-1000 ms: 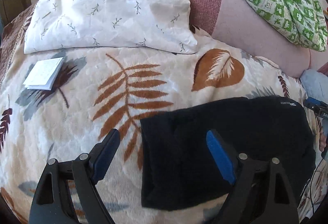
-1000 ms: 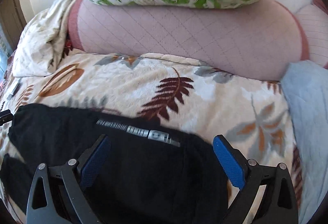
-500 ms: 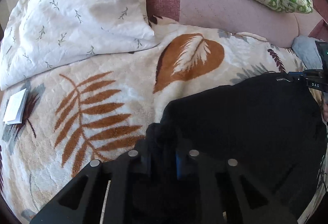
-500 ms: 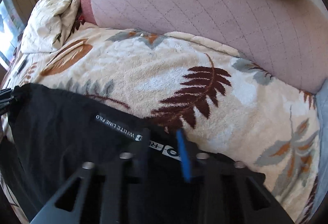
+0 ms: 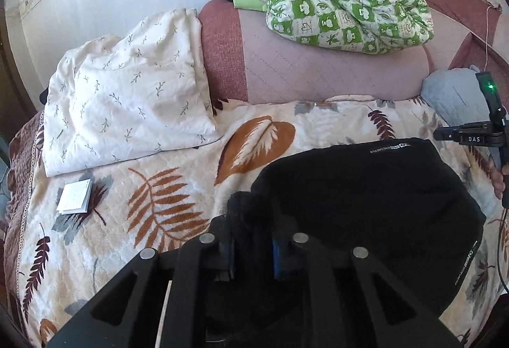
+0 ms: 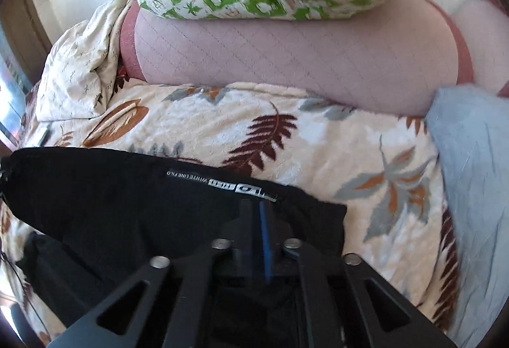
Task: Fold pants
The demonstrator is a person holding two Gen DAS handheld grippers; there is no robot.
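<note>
Writing on pants: a white printed strip along the upper edge of the black fleece pants (image 6: 133, 208) reads, upside down in the right wrist view, "WHITE LINE FLO", followed by block lettering too small to make out; the same strip shows in the left wrist view, with a second white print down the garment's right edge, unreadable.
Writing on device: "DAS" in white on the dark bar of the right gripper's body, at the right edge of the left wrist view, with a green light lit above it.
Left gripper (image 5: 253, 232): jaws drawn close, blue pads clamped on a bunched left corner of the pants, which puffs up above the fingertips.
Right gripper (image 6: 256, 214): jaws narrow, only a thin blue pad edge showing between them, pinching the pants' upper edge just under the printed strip; the jaws have just eased slightly apart, with the fabric between them.
Pants, place: folded into a dark slab on the cream plush blanket with brown and grey leaf print (image 5: 178, 170), toward its near right part, spanning both grippers.
Small white booklet (image 5: 75, 197): flat on the blanket, well left of the pants.
White pillow with sprig print (image 5: 127, 100): at the blanket's far left.
Pink quilted bolster (image 6: 286, 61): behind the blanket.
Green-and-white patterned quilt (image 5: 343, 10): heaped on the bolster.
Pale blue cloth (image 6: 474, 157): at the right edge.
</note>
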